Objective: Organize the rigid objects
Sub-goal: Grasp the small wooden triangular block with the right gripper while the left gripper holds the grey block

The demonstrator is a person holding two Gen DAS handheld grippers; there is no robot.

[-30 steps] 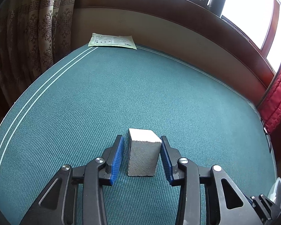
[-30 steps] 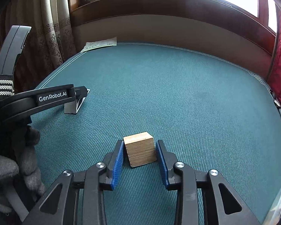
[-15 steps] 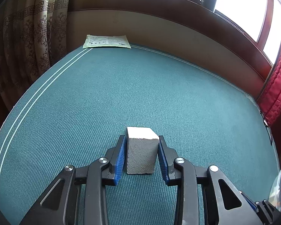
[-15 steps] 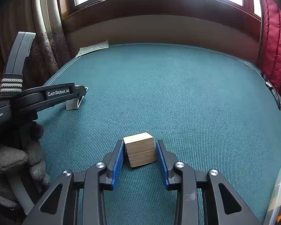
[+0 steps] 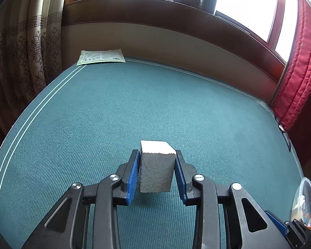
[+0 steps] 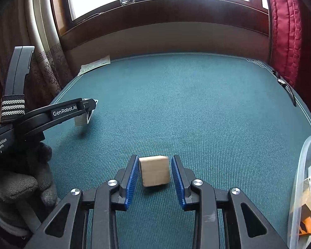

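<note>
Over the teal cloth-covered table (image 5: 134, 95), we hold the left gripper (image 5: 157, 172) clamped on a white block (image 5: 156, 170), its blue pads (image 5: 133, 176) pressed to both sides and the block lifted clear of the cloth, a shadow beneath it; our right gripper (image 6: 154, 175) grips a wooden cube (image 6: 154, 171) in the same way, raised above the surface; a clear plastic container (image 6: 300, 178) of assorted pieces sits at the table's right edge; a printed leaflet (image 5: 100, 56) lies at the far left corner, near the patterned curtain (image 5: 31, 47).
</note>
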